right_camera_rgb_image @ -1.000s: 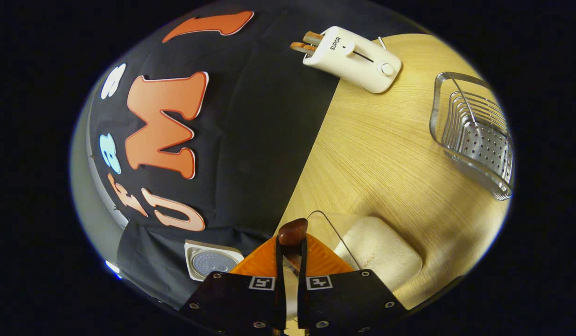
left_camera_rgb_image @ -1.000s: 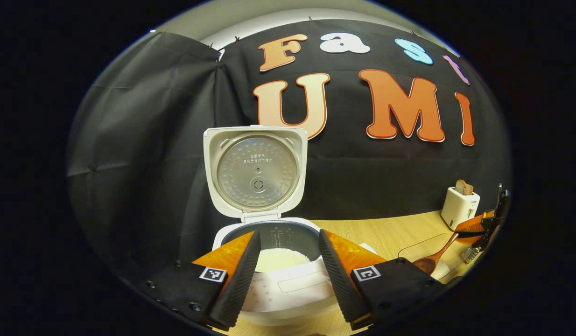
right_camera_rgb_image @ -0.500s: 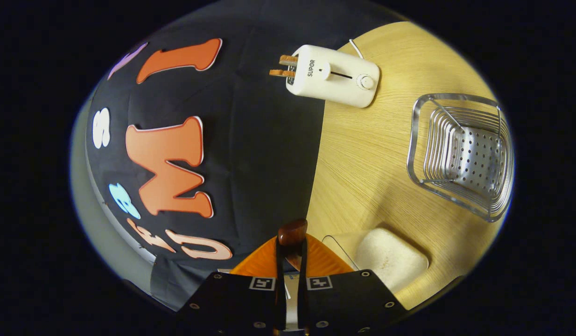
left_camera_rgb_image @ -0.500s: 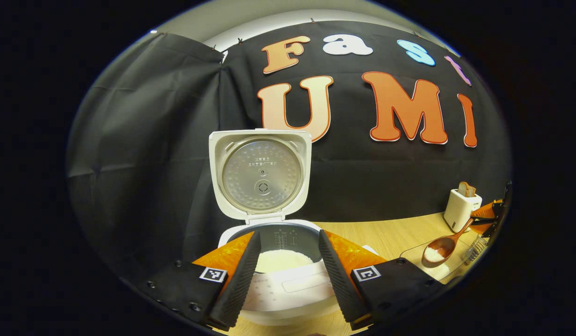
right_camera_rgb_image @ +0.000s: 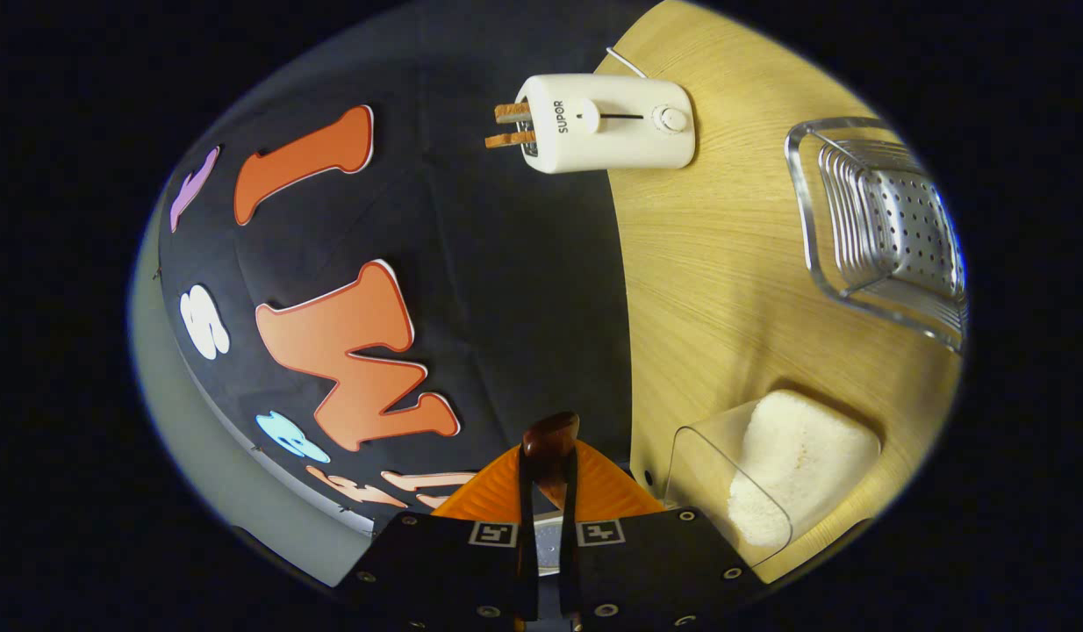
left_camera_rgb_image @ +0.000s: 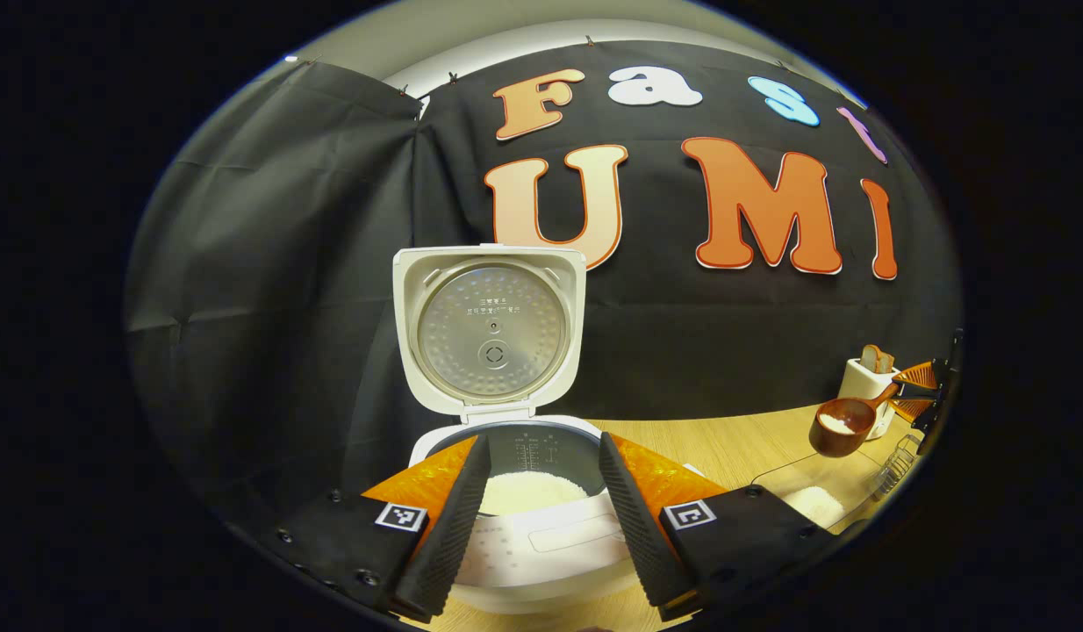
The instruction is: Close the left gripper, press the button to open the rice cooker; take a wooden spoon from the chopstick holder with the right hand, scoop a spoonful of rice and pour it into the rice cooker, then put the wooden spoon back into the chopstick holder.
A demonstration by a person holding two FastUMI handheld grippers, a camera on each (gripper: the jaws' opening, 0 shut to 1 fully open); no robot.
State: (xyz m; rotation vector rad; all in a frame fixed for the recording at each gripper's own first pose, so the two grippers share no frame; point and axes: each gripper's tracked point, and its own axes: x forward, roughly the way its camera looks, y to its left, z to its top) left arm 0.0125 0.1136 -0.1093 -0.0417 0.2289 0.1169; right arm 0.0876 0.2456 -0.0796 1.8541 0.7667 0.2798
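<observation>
the left gripper (left_camera_rgb_image: 541, 518) is hovering with its jaws apart in front of the open rice cooker (left_camera_rgb_image: 506, 474), white rice showing between them. off to its right, the right gripper (right_camera_rgb_image: 548, 491) is clamping the wooden spoon (left_camera_rgb_image: 844, 424) by the handle, its bowl holding rice above the clear rice container (right_camera_rgb_image: 770, 474).

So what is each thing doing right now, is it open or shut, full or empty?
Rice cooker: lid up, open, rice in the pot.
Wooden spoon: lifted, rice in its bowl.
Right gripper: shut on the wooden spoon's handle.
Left gripper: open, holding nothing.
Clear rice box: open, rice inside.
Toaster: bread sticking out of the slots.
Metal chopstick holder: empty as far as visible.
</observation>
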